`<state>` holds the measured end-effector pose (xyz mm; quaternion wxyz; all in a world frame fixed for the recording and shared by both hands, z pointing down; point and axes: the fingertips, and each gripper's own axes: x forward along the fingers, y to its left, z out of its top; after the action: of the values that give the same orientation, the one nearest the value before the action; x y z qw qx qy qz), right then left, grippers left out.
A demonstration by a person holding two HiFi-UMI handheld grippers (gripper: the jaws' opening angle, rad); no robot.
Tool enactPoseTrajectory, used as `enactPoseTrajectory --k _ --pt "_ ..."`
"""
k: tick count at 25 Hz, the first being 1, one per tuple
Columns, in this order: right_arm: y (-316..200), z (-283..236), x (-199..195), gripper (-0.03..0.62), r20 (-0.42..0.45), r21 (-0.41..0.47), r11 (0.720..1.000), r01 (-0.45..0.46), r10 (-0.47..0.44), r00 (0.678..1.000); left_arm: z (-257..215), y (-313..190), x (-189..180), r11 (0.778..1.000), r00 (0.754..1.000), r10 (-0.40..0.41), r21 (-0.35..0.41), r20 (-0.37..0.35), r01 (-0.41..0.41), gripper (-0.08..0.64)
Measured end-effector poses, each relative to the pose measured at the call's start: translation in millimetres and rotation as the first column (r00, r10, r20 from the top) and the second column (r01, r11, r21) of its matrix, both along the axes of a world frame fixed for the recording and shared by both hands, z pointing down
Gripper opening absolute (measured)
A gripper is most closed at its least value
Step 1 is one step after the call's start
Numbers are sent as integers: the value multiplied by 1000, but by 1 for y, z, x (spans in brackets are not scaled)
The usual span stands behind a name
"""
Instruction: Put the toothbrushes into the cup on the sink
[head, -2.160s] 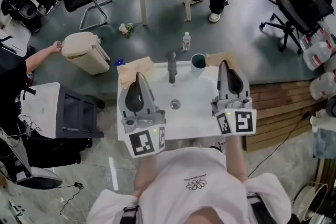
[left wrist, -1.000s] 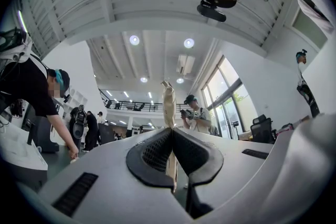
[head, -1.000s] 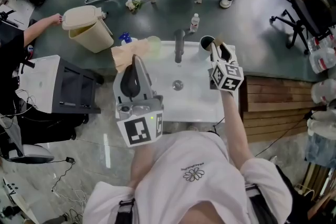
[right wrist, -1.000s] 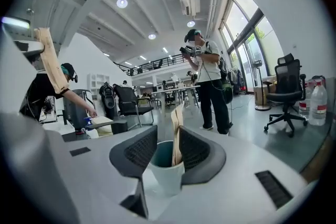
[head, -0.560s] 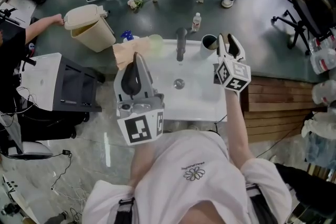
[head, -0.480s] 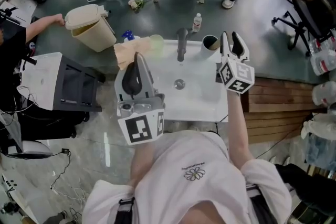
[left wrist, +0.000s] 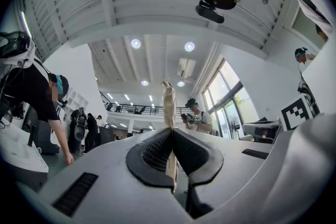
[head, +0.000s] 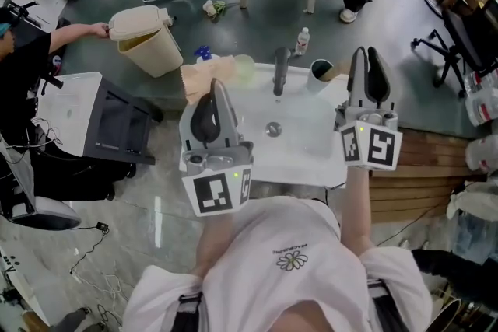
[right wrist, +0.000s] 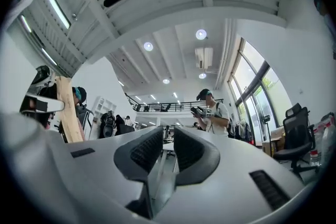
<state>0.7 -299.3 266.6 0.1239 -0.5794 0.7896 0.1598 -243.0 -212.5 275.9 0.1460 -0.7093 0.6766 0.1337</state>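
Left gripper (head: pixel 217 89) is clamped on a slim, matte pale-beige toothbrush (left wrist: pixel 168 105) that stands upright. I'd carry it vertical across the glossy white rectangular sink (head: pixel 307 155) and lower it straight into the dark round cup (head: pixel 320 71) on the far right rim. Right gripper (head: pixel 367 64), jaws narrowly apart and empty, is just right of the cup and could steady it.

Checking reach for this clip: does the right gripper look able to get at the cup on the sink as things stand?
Probably yes. The right gripper, jaws apart and empty, shows just right of the cup at the sink's back rim, with nothing between them; the faucet stands on the cup's other side.
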Motion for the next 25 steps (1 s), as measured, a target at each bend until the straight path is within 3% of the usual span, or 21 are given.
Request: enactPoseTrajectory --k 2,6,15,25 --pt "14 -2 -6 15 -19 18 1000 11 -11 1000 0 2 0 1000 1000 -3 5 0 3 17" --pt "33 3 -15 12 -66 19 1000 19 -17 998 -5 6 2 1000 1000 -6 24 -1 6 17" --pt "52 22 -25 12 -47 -42 998 53 -55 997 -4 11 -1 1000 1000 -9 12 5 9 17" --pt "53 22 -25 12 -16 -44 997 56 -57 998 -4 7 -2 1000 1000 -2 13 8 1 17"
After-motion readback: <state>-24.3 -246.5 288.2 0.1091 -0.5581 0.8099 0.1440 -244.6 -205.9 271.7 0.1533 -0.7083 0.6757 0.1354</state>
